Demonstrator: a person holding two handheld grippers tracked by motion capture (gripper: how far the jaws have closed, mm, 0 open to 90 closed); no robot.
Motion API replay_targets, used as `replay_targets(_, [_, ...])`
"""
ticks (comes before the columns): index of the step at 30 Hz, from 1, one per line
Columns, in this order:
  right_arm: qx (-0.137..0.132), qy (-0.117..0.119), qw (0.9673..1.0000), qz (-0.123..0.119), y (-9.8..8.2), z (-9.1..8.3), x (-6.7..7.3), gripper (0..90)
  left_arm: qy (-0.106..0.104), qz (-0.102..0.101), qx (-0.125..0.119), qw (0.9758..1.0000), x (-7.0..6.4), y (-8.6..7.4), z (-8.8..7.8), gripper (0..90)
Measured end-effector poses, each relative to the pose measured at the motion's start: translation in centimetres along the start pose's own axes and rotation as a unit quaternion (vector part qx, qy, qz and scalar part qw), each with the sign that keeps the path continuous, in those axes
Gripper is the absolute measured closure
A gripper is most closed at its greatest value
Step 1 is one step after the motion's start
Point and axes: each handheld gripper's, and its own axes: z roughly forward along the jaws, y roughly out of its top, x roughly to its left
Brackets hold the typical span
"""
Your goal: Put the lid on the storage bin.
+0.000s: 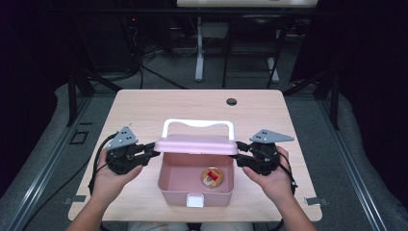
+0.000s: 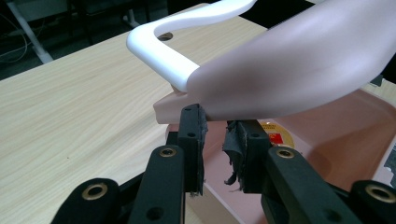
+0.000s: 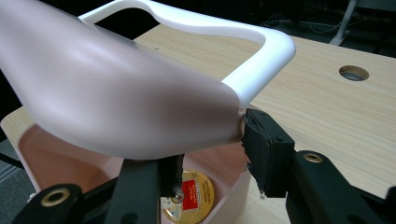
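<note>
Left hand-held gripper (image 1: 153,150): jaws narrowed on the left end of the pink lid (image 1: 196,144). Right hand-held gripper (image 1: 239,155): clamps the right end. Lid: long axis running hand to hand, hovering over the open pink box (image 1: 196,195) on the desk (image 1: 144,103); both equally near.

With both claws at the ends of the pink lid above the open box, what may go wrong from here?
1. The left claw pinches only the lid's thin end edge, and one pad looks torn, so that end may slip.
2. The right claw also grips at the very end; uneven lowering may tilt the lid.
3. A dropped lid might land on the round tin in the box, or shut crooked near the white latch.
</note>
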Motion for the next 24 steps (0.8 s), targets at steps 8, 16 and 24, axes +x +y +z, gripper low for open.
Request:
replay_targets(8, [-0.005, -0.002, 1.0, 0.001, -0.2, -0.1, 0.1, 58.0, -0.008, -0.007, -0.001, 0.9999, 0.2, -0.1, 0.2, 74.1])
replay_targets(16, [-0.001, -0.003, 1.0, -0.008, -0.6, -0.1, 0.3, 57.6, -0.02, -0.014, -0.003, 0.9997, -0.2, -0.6, 0.0, 66.5])
replay_targets(24, [0.005, 0.002, 0.9999, -0.012, -1.0, -0.2, 0.3, 57.1, -0.023, -0.014, 0.0, 0.9996, -0.4, -1.2, -0.3, 65.5])
